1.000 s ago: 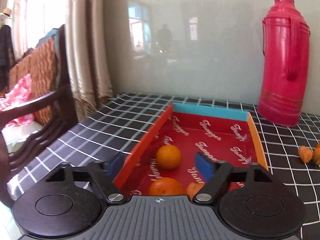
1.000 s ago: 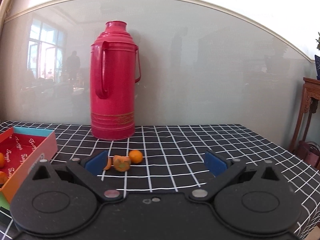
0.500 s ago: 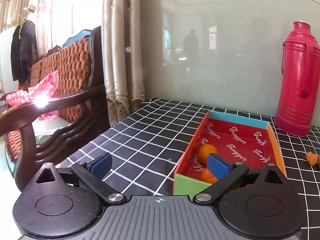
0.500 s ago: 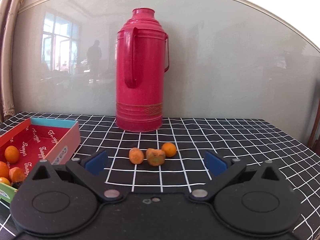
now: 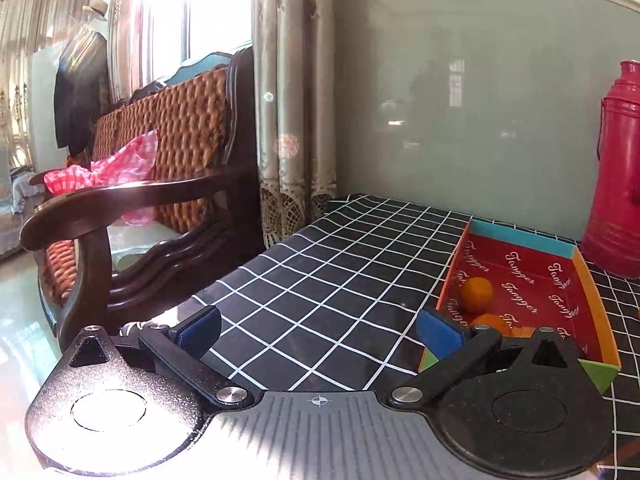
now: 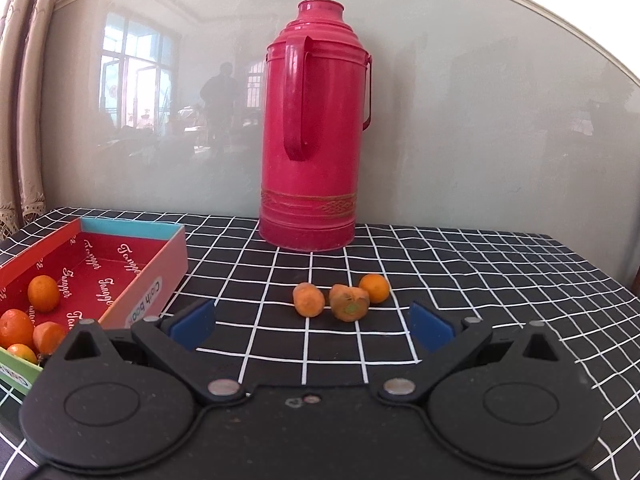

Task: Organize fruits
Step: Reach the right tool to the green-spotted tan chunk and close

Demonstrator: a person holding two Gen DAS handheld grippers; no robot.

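A shallow red box (image 6: 120, 258) with "Tanger" print holds several orange fruits (image 6: 43, 293) at the left of the right wrist view. It also shows at the right of the left wrist view (image 5: 536, 276) with two oranges (image 5: 475, 289) visible. Three orange fruits lie loose on the checked cloth: one (image 6: 308, 299), a shrivelled one (image 6: 349, 303) and a round one (image 6: 374, 288). My right gripper (image 6: 312, 326) is open and empty, just short of them. My left gripper (image 5: 318, 330) is open and empty over the cloth, left of the box.
A tall red thermos (image 6: 314, 148) stands at the back against the wall, behind the loose fruit. A wooden armchair (image 5: 160, 184) with a pink cloth and a curtain (image 5: 294, 100) stand beyond the table's left edge. The black checked cloth (image 6: 480, 280) covers the table.
My left gripper has pulled back out of the box and swung left, opening wider. My right gripper has turned left and moved closer to the three loose fruits.
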